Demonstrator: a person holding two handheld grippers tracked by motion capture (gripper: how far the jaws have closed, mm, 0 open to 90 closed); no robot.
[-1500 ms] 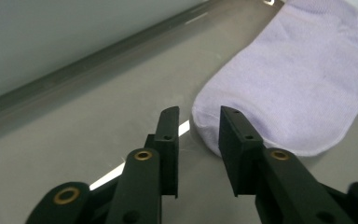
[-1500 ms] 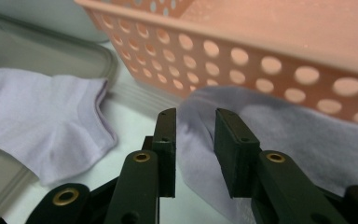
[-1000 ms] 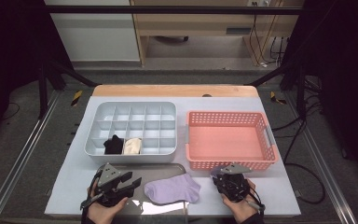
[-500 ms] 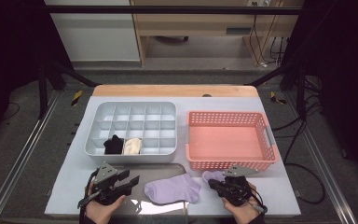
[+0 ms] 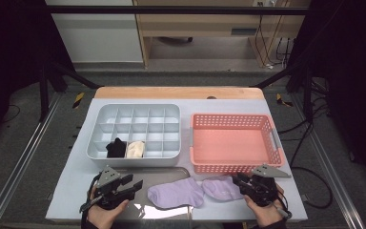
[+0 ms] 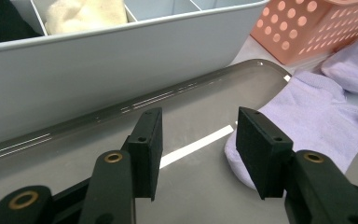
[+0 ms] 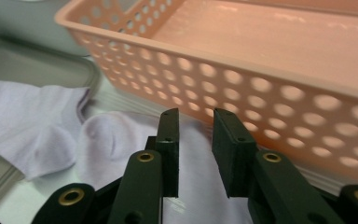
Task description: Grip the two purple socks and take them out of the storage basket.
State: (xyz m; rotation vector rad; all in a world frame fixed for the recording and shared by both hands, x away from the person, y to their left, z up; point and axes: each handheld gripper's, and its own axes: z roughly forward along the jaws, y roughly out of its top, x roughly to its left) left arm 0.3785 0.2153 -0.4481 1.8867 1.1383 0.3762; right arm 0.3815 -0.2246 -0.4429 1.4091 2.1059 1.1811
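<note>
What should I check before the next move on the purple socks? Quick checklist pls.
1. Right claw free of cloth: ok. Its jaws have just been opening, nothing between them.
2. Right sock released flat on the table, in front of the pink basket: ok.
3. Left claw open and empty: ok.
4. Left sock within the left claw's line: ok, it lies on the grey tray beside the claw's right-hand jaw.
5. Socks paired up: not ok, they lie side by side, barely meeting.
6. Free compartments in the grey organizer: ok, two hold socks.
</note>
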